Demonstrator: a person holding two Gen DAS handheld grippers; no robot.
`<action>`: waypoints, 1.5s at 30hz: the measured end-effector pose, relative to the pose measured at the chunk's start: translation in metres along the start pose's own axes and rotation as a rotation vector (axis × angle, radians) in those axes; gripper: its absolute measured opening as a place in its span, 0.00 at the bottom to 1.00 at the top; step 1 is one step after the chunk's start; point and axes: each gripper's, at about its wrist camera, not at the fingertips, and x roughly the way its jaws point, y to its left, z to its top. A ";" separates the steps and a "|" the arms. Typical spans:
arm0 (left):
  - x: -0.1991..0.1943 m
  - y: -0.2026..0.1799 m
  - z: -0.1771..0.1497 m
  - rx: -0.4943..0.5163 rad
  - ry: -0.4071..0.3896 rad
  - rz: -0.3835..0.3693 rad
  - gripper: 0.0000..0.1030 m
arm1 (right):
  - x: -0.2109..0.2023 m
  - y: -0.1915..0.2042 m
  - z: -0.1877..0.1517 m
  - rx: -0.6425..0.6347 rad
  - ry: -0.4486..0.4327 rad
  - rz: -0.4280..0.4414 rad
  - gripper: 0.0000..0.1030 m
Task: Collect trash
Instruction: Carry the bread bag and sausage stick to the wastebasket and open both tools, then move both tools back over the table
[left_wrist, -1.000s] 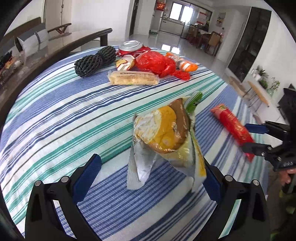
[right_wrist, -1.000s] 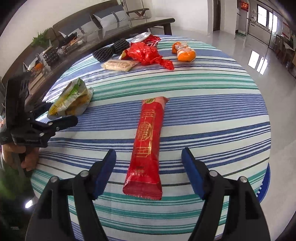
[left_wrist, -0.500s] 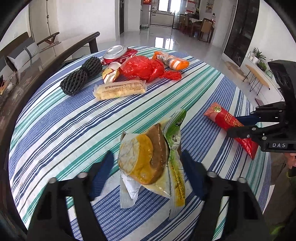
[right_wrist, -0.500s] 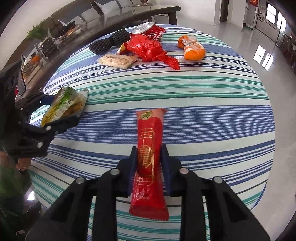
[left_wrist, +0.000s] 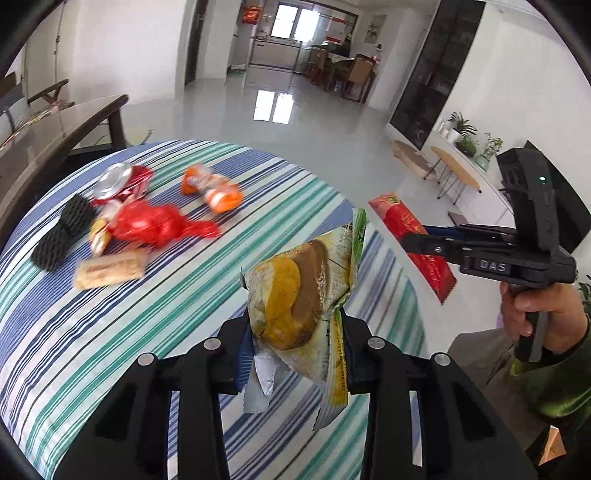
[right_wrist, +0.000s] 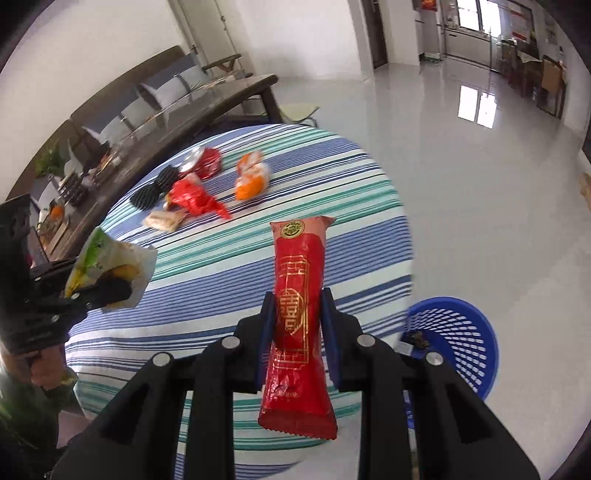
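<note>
My left gripper (left_wrist: 295, 332) is shut on a yellow-green snack bag (left_wrist: 299, 291) and holds it above the striped table (left_wrist: 110, 332). My right gripper (right_wrist: 297, 317) is shut on a long red wrapper (right_wrist: 299, 306), lifted off the table (right_wrist: 221, 266). The right gripper and red wrapper (left_wrist: 410, 240) show at the right in the left wrist view. The snack bag (right_wrist: 107, 269) shows at the left in the right wrist view. A blue mesh basket (right_wrist: 454, 339) stands on the floor beside the table, right of my right gripper.
Far on the table lie a red plastic bag (left_wrist: 147, 225), an orange packet (left_wrist: 210, 188), a crushed red can (left_wrist: 118, 181), black foam nets (left_wrist: 62, 236) and a beige biscuit pack (left_wrist: 110, 271). A dark wooden bench (right_wrist: 177, 122) stands beyond.
Both grippers closed on their items and lifted them off the table: the left on the snack bag, the right on the red wrapper. Both views now look from higher up.
</note>
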 end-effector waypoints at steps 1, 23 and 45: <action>0.007 -0.015 0.009 0.018 0.003 -0.023 0.35 | -0.003 -0.014 0.000 0.017 -0.006 -0.020 0.23; 0.217 -0.179 0.070 0.080 0.212 -0.170 0.39 | 0.022 -0.202 -0.044 0.329 0.027 -0.120 0.25; 0.088 -0.093 -0.003 0.134 0.037 0.108 0.92 | -0.004 -0.105 -0.044 0.089 -0.185 -0.289 0.94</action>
